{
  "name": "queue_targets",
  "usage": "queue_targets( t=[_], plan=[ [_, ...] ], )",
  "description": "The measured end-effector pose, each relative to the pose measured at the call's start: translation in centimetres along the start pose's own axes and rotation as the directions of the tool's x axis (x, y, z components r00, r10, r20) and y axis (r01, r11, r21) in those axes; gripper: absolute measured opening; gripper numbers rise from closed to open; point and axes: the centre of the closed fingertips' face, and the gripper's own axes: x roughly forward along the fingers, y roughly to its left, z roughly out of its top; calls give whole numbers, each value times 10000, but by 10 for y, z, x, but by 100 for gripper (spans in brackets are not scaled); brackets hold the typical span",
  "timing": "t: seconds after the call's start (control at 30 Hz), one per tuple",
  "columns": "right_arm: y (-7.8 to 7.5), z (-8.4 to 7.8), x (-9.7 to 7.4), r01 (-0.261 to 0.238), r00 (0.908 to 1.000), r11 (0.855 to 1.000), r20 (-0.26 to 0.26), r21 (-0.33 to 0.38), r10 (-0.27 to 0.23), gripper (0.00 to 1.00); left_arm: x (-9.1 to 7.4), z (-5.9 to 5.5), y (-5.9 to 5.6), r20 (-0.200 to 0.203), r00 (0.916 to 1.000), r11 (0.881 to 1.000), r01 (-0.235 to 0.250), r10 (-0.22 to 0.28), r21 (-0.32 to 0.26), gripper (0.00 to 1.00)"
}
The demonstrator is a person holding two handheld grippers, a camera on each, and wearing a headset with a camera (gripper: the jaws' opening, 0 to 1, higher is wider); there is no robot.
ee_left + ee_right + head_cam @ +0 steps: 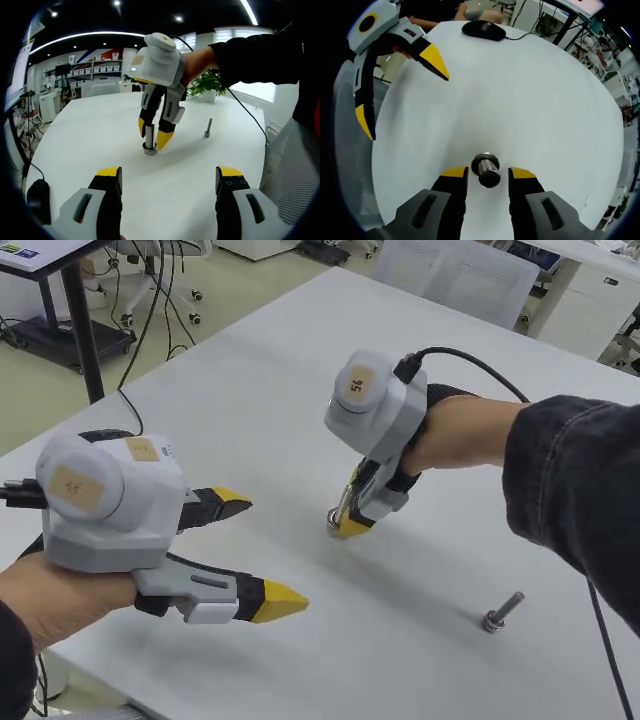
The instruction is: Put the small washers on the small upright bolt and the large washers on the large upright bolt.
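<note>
Left gripper [265,550]: fingers wide; hovers over desk [250,390]
Right gripper [348,523]: fingers narrow, straddling large bolt [486,170]; slight gaps both sides
Small bolt [502,612]: upright; well apart from both grippers

plenty of bare table [250,400] to sweep across. blocked at just two spots: big bolt [487,170], hemmed in both sides by the right gripper [348,525] jaws, and small bolt [500,613] well apart. wide gap inside the left gripper [272,551] too.
</note>
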Motion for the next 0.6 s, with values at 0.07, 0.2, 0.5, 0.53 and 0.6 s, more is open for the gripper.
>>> queue_targets(
  t=[0.07, 0.2, 0.5, 0.53, 0.6],
  plan=[
    [0, -1, -2, 26, 10000, 10000, 34, 16, -26, 34, 0, 0, 0, -16, 10000, 10000, 8, -8, 13, 76],
    [-1, -5, -5, 80, 9999, 9999, 78, 73, -81, 36, 1, 1, 1, -20, 10000, 10000, 22, -22, 46, 76],
    [-1, -11, -20, 275, 9985, 9986, 456, 446, -295, 39, 4, 3, -1, -77, 9999, 9998, 115, -114, 146, 76],
    [-1, -12, -22, 315, 9981, 9983, 518, 495, -341, 40, 4, 4, -1, -87, 9999, 9998, 130, -128, 162, 76],
    [-1, -14, -25, 371, 9975, 9978, 587, 558, -404, 41, 4, 4, -1, -104, 9998, 9997, 145, -143, 186, 76]
  ],
)
